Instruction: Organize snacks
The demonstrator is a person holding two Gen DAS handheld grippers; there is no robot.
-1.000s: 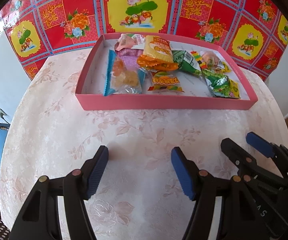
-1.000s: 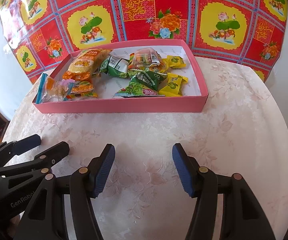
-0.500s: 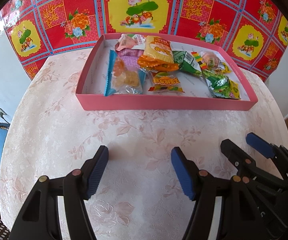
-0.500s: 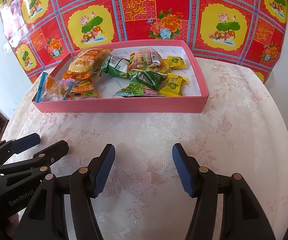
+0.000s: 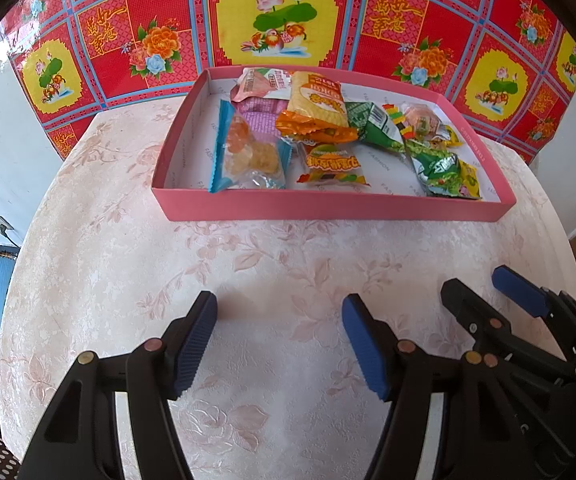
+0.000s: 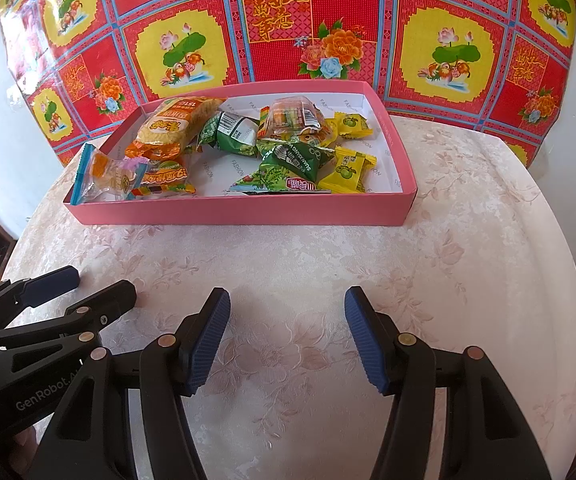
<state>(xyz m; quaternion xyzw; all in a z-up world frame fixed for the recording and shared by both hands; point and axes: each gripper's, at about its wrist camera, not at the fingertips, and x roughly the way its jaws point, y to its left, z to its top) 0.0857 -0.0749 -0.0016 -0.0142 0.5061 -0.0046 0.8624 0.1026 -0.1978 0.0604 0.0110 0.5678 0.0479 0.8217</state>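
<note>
Your left hand-held gripper (image 5: 280, 320) sits low over the bench (image 5: 128, 264) with its jaws spread wide and nothing between them; your right hand-held gripper (image 6: 287, 314) is in the same state, released and empty, just beside the left one and well short of the box. The snacks are all inside the pink box (image 5: 328, 206), which stands at the far side of the bench against the red patterned cloth (image 6: 284, 32); no packet lies loose on the bench in either view.

Judging from that, the gathering looks done or close to it; what may be left is tidying inside the box, since the packets lie in a loose heap rather than in rows. At the left end you have the clear bag with blue edges (image 5: 248, 152), leaning towards the near wall; next to it the small orange candy packet (image 5: 332, 164); behind them the large yellow-and-orange packet (image 6: 176, 124) resting on a pink packet (image 5: 262, 80); the green packets (image 6: 292, 164) overlap in the middle; the yellow candies (image 6: 348, 170) sit towards the right end, where the white box floor shows bare.

If sorting is wanted, you would start with the overlapping green ones; they look crinkly and slippery, so a pinch at the sealed edge should hold better than one across the puffed middle; whether further order is required, you cannot tell from the task line alone.
</note>
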